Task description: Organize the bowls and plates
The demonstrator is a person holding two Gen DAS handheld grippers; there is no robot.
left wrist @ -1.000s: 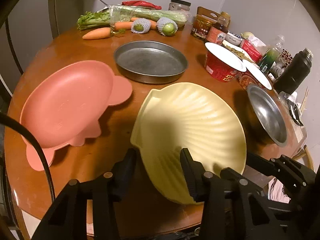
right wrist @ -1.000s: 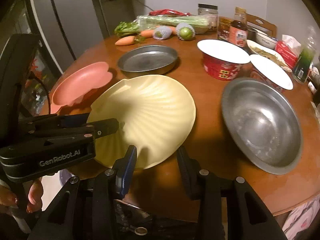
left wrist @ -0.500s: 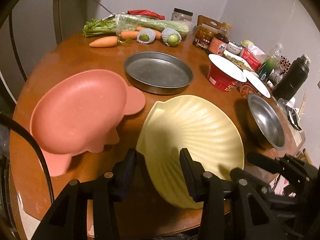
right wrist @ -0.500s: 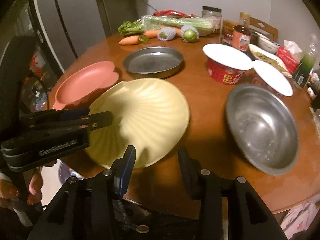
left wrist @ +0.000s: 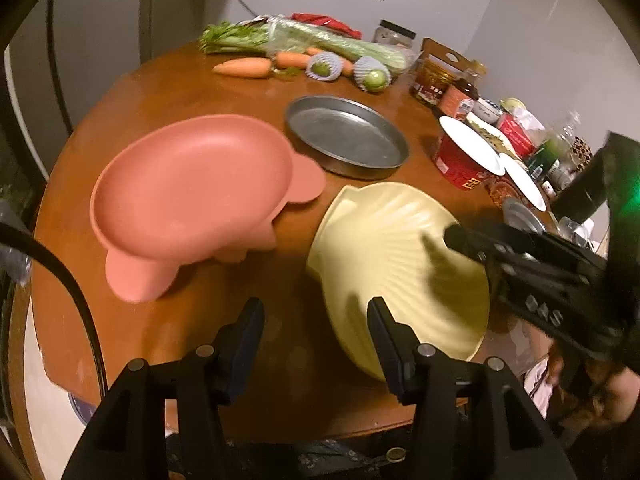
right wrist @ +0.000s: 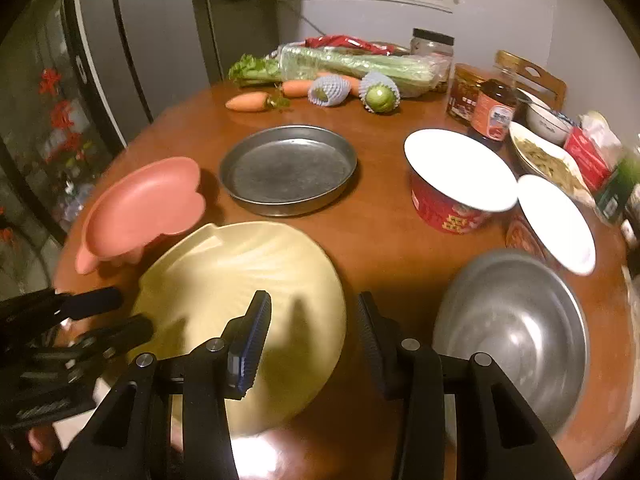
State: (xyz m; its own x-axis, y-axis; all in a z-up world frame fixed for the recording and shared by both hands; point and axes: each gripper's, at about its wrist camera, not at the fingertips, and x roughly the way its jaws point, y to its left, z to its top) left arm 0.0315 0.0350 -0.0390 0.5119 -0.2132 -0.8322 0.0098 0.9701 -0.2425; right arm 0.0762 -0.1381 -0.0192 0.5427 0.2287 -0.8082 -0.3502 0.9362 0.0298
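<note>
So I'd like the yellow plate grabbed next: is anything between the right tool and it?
Nothing visible. The right tool hangs open just over the yellow plate's near right rim; only bare table lies beside it. The left tool is at the plate's other edge.

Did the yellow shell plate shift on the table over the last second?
Cannot tell. The yellow shell plate keeps about the same gap to the pink plate and the round metal pan; both wrist cameras moved, which accounts for its shift in frame.
</note>
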